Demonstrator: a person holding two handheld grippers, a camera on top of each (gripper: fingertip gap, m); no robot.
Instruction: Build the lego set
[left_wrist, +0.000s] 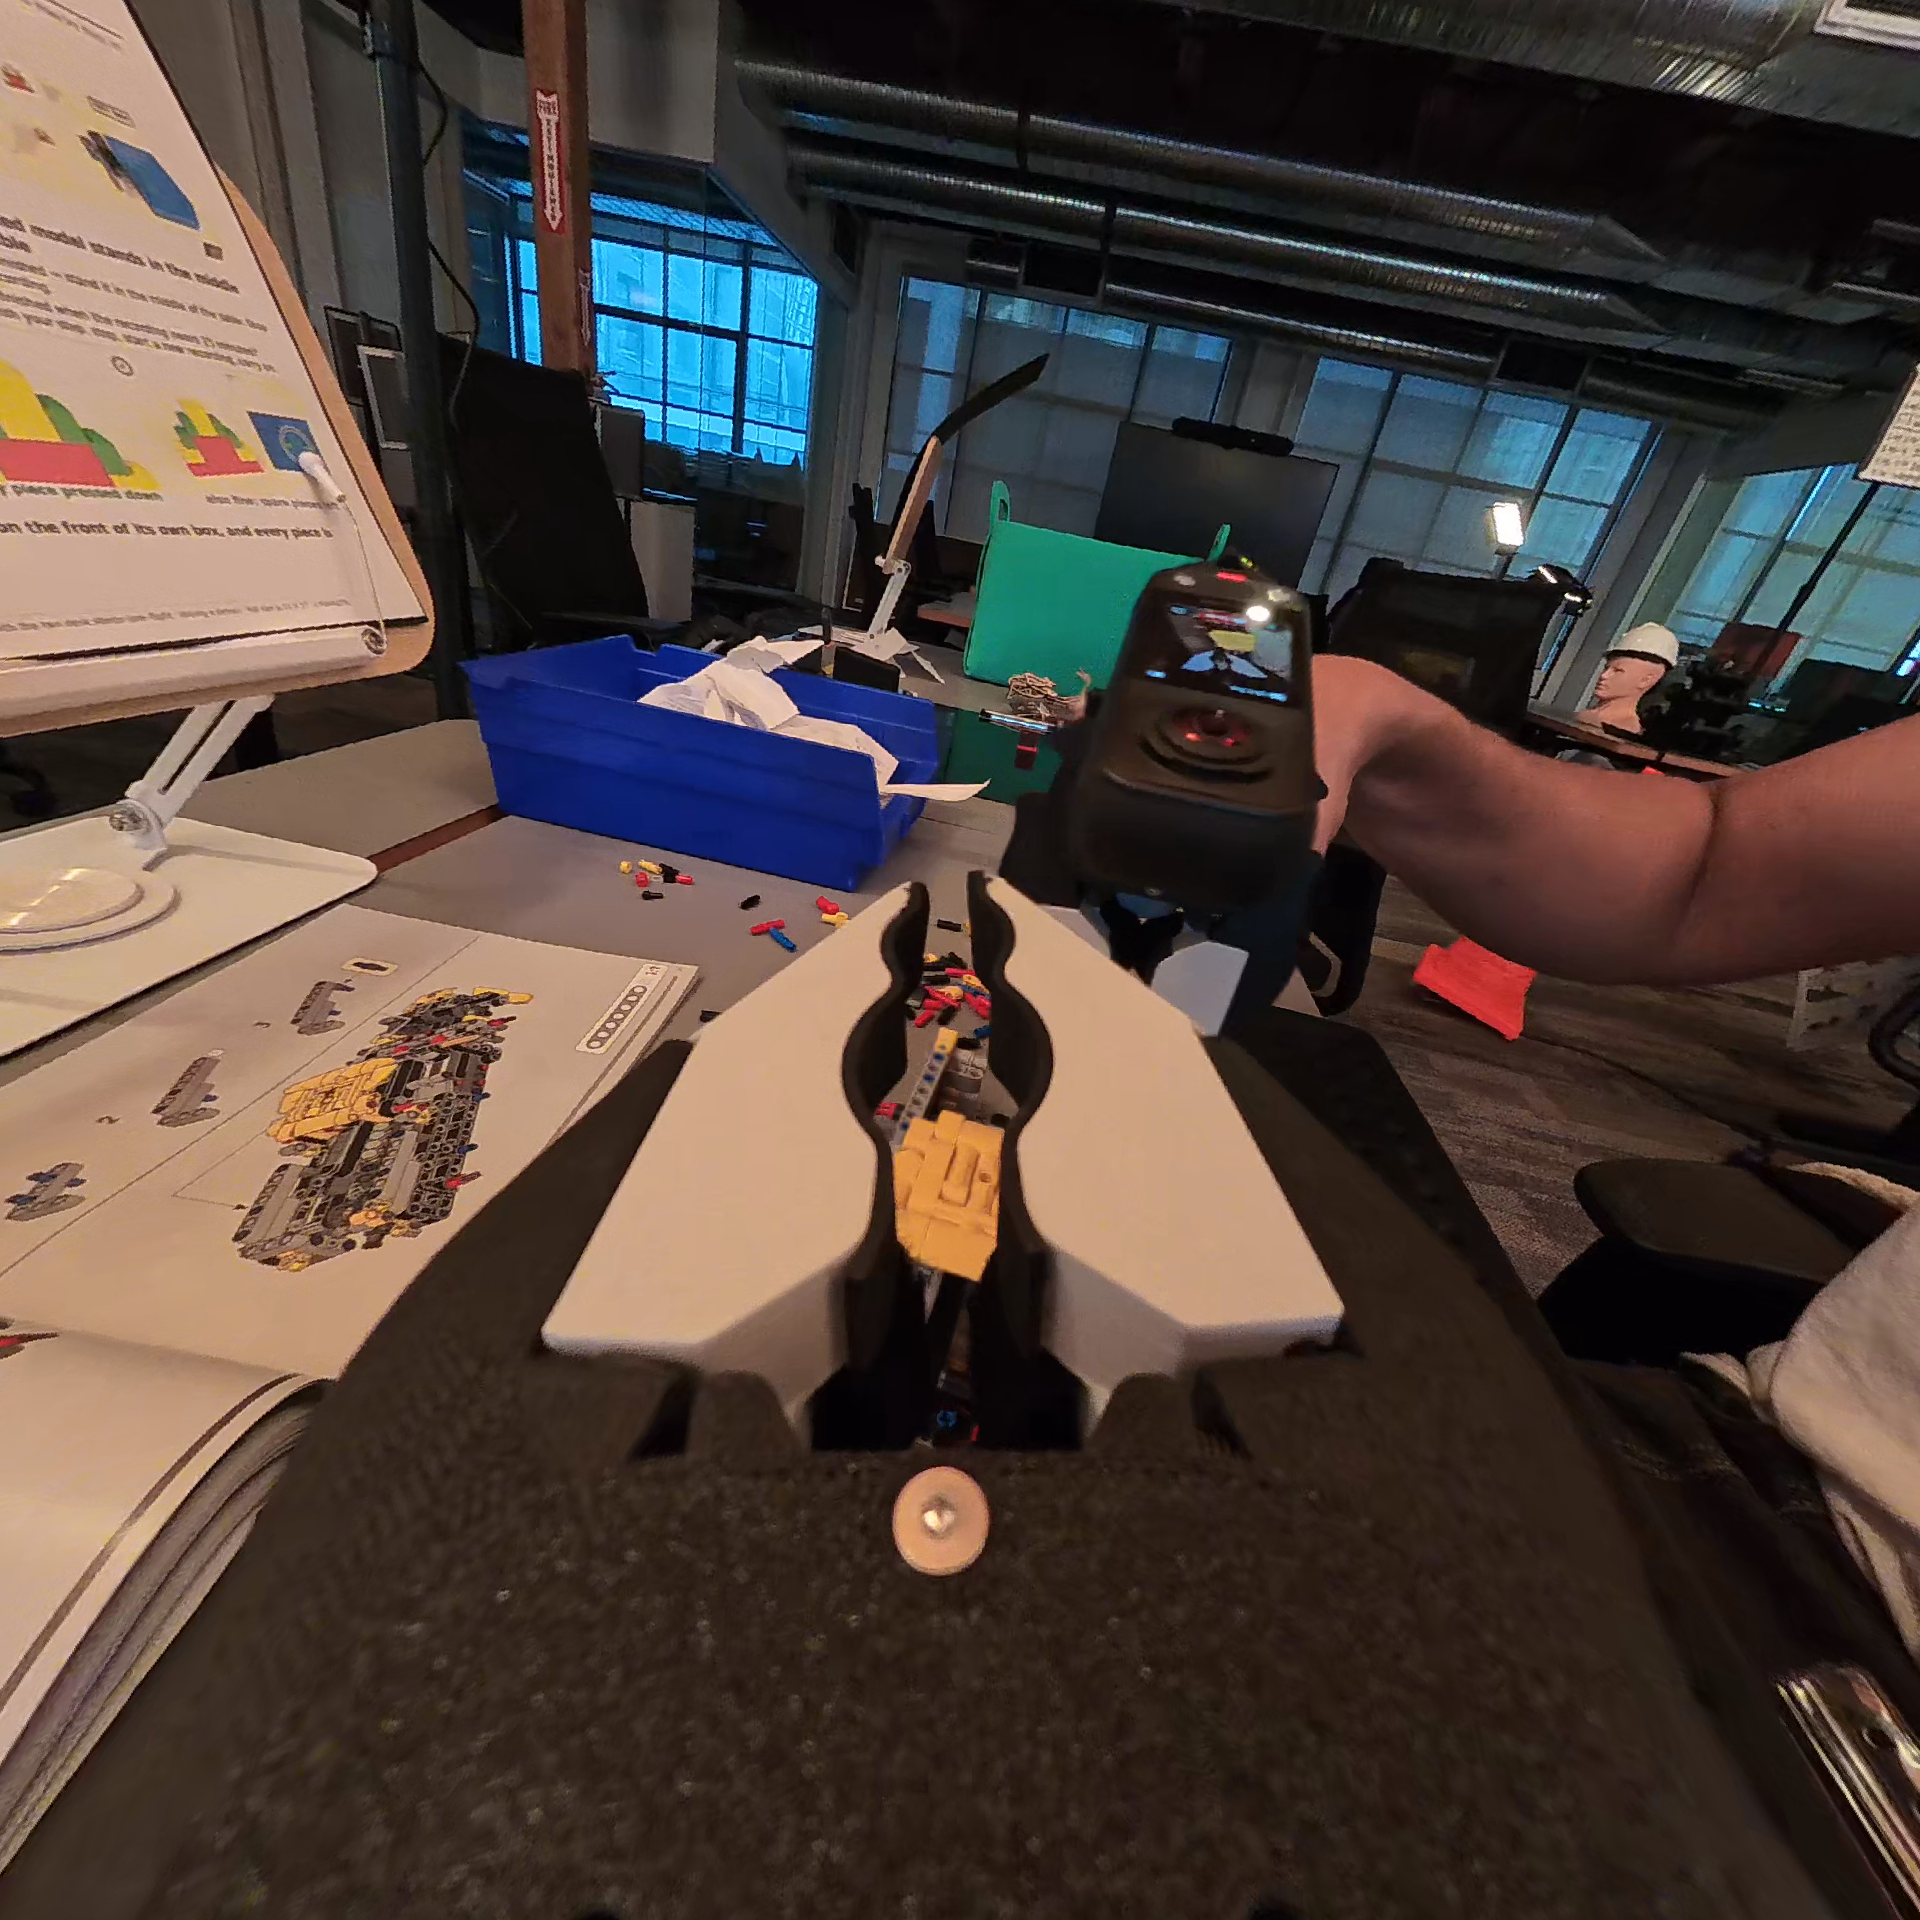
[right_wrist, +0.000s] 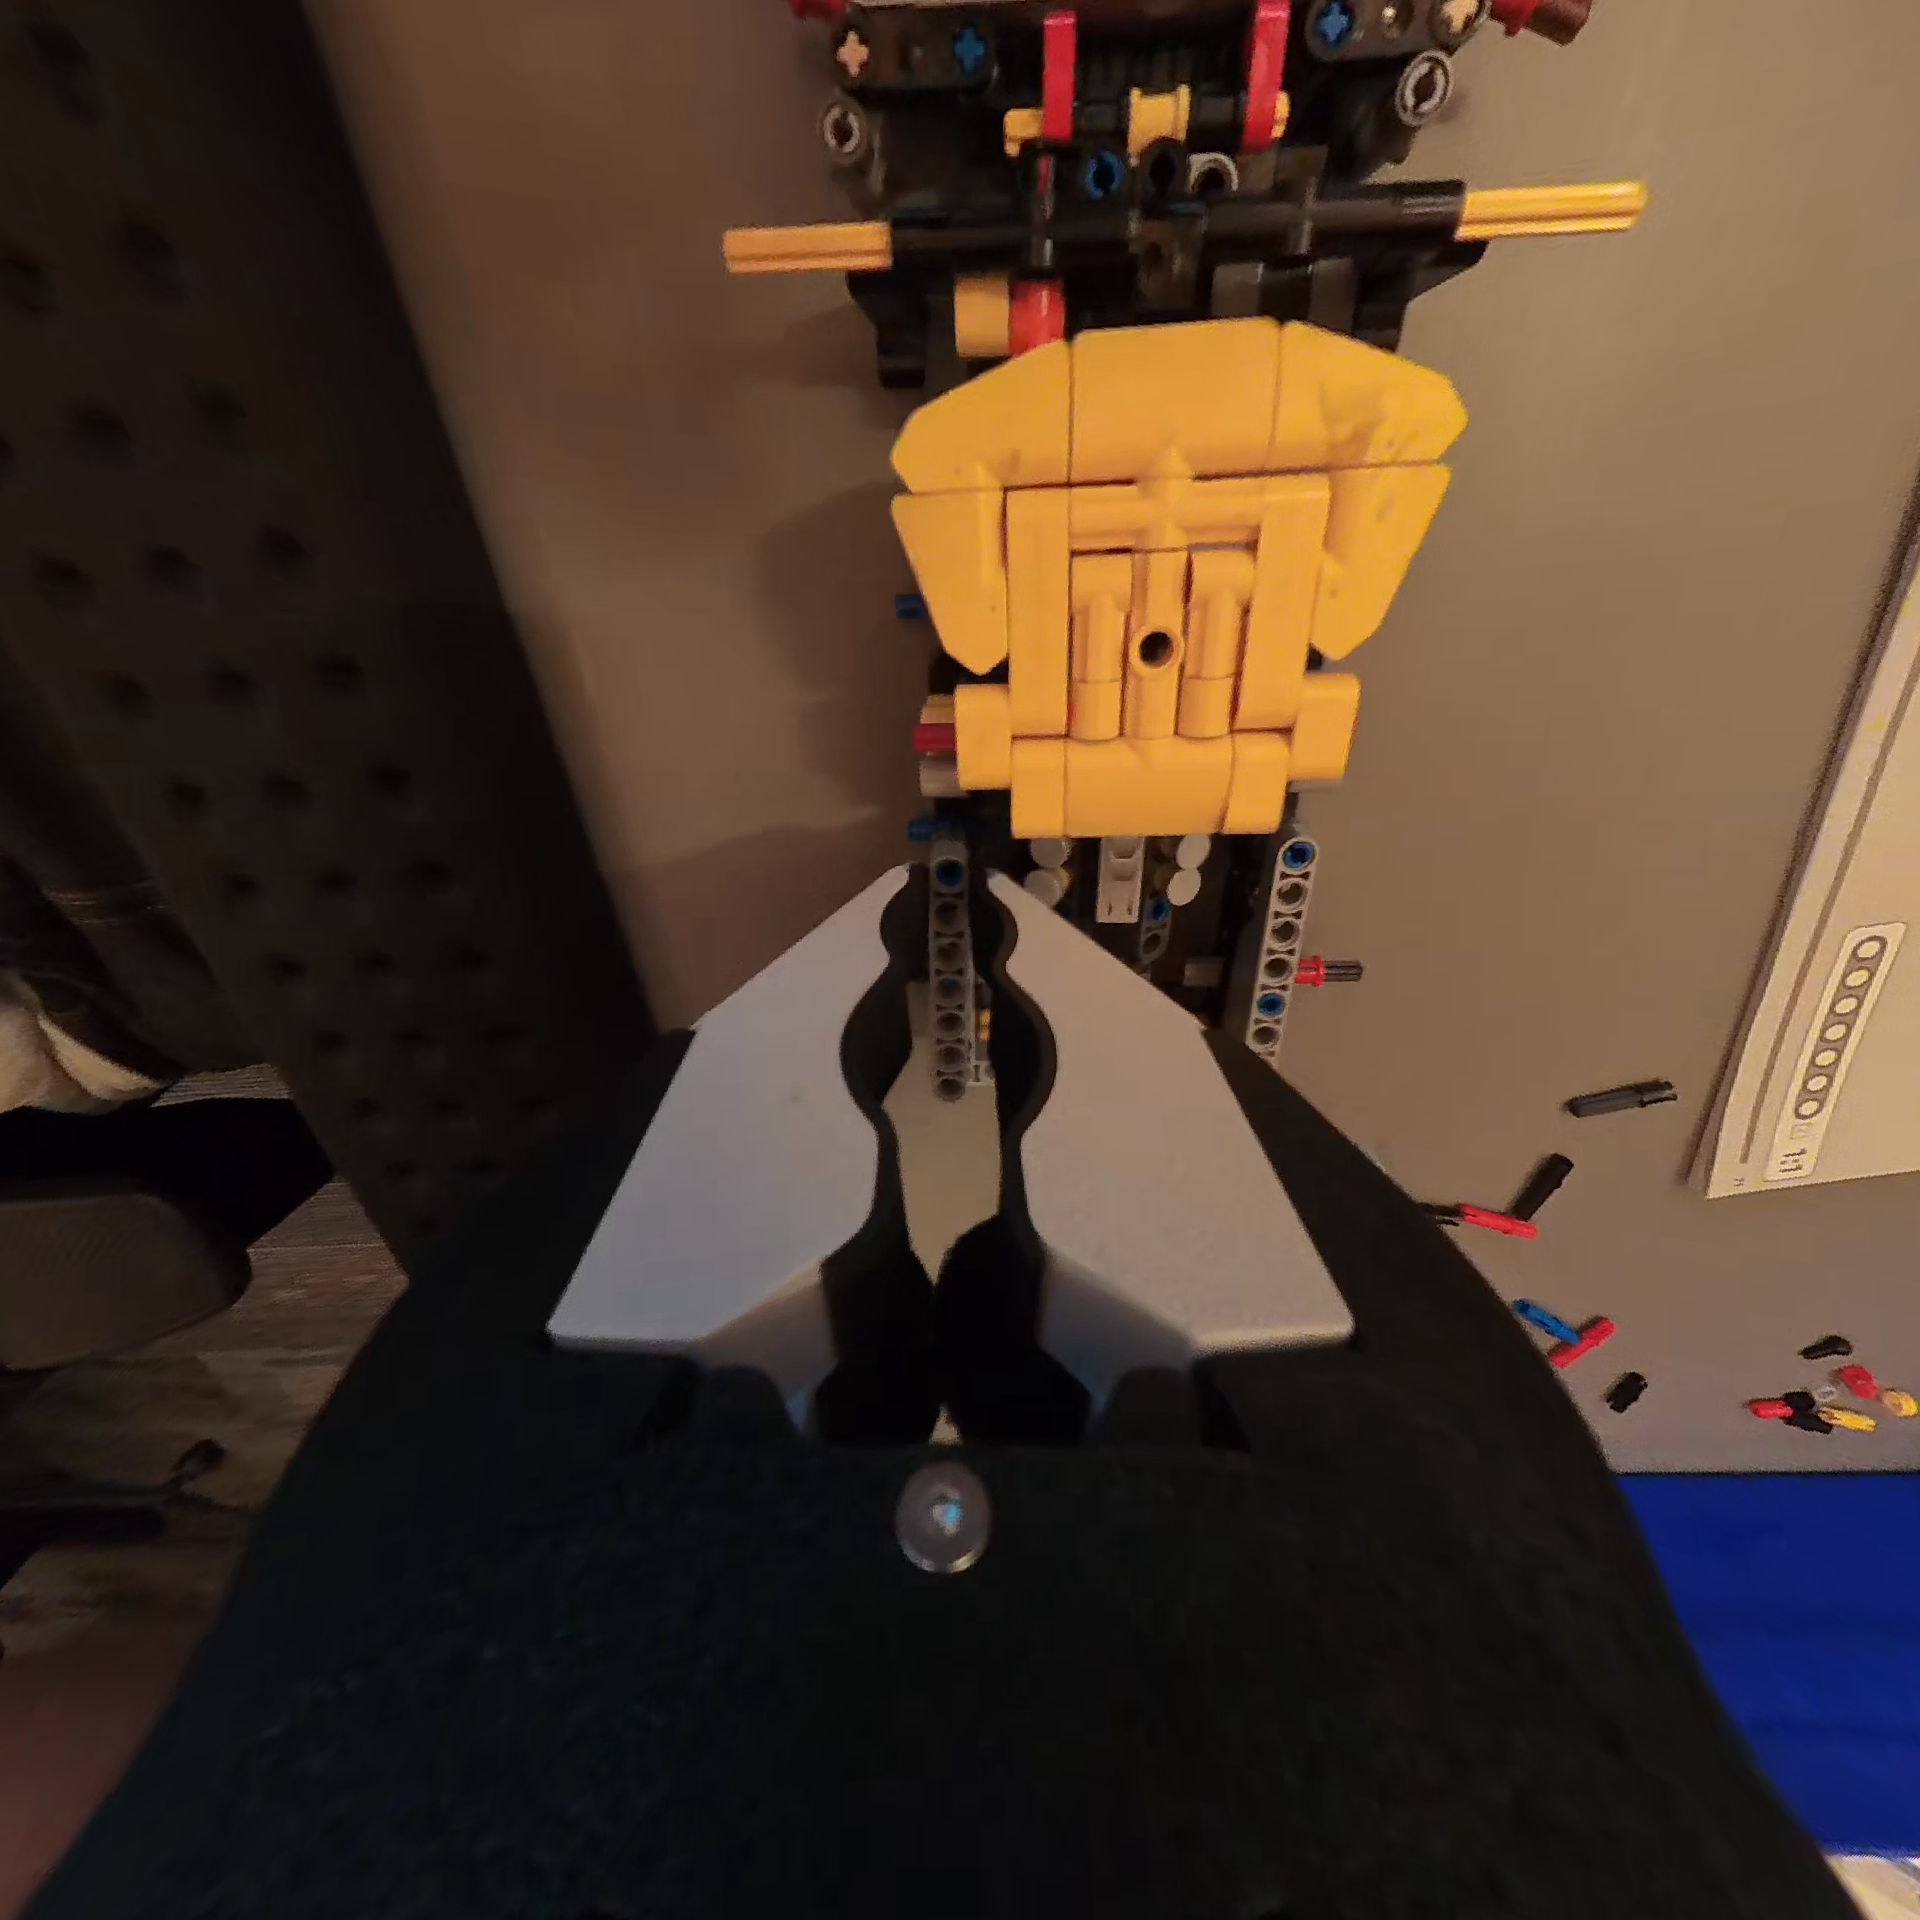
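Right wrist view: the right claw (right_wrist: 945, 914) is nearly together around a grey beam (right_wrist: 951, 997) of the model (right_wrist: 1174, 582) ahead. The left claw (left_wrist: 945, 904) is nearly together over the model (left_wrist: 948, 1195).

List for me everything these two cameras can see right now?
Model: one, yellow, black and grey, lying on the table, partly built.
Loose pins: many, red, black, blue and yellow, scattered on the table.
Booklet: one, white, open on the table at left.
Bin: one, blue, at the back of the table, with crumpled paper inside.
Stand: one, white, far left, holding a printed sheet.
Table: one, grey.
Left gripper: one, white fingers with black pads, narrowly parted; the model's yellow part shows between them, grip unclear.
Right gripper: one, same colours, narrowly parted over a grey beam at the model's near end.
Arm: one, bare, at right, holding the right gripper.
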